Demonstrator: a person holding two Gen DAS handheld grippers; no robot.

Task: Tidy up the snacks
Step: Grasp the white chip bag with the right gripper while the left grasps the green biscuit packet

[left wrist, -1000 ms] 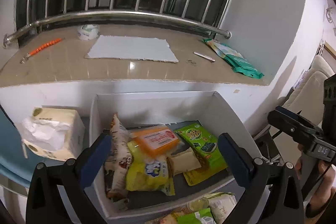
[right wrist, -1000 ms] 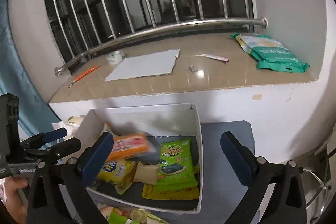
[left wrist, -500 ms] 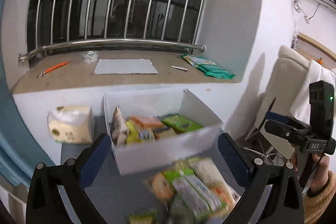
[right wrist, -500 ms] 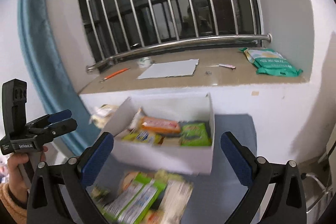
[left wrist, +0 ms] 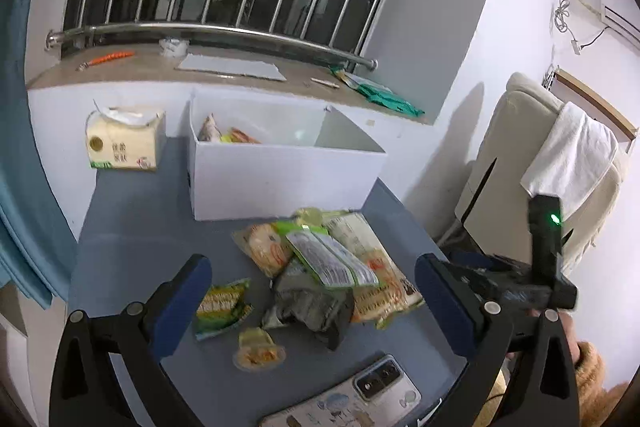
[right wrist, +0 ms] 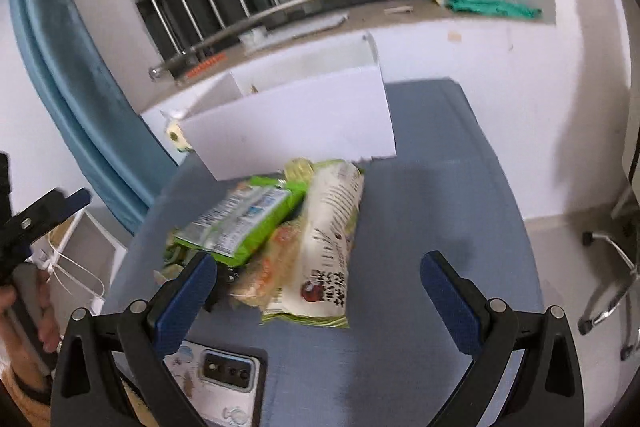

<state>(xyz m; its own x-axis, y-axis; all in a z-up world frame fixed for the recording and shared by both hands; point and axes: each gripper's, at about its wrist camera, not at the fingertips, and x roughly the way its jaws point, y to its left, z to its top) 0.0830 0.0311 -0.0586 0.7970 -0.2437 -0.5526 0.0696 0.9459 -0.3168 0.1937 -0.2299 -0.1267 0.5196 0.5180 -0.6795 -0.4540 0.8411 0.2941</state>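
Snacks are maybe partway sorted, going by what's lying where. The white box (left wrist: 280,167) already has a few packets in it, showing just over its rim at the far left end, but a whole pile of snacks (left wrist: 320,267) sits loose on the blue table (left wrist: 140,227) right in front of the box's near wall. So my guess is most of the work is left.

Using the box as the reference: the pile is just in front of it, with a long pale packet (right wrist: 328,239) and a green packet (right wrist: 244,215) stacked on top, and a dark crumpled wrapper (left wrist: 312,303) on the near side. Further out from the box, apart from the pile, there's a small green-yellow packet (left wrist: 220,303) and a little round jelly cup (left wrist: 258,347). A phone (left wrist: 360,399) lies furthest from the box, at the table's near edge. A tissue pack (left wrist: 124,143) stands beside the box on its left.

Left gripper (left wrist: 312,303) has its fingers spread wide and empty, hovering over the near side of the pile. Right gripper (right wrist: 320,299) is also wide apart with nothing in it; the long pale packet lies between its fingers in view, closer to the left finger, but below, not touching as far as I can tell.
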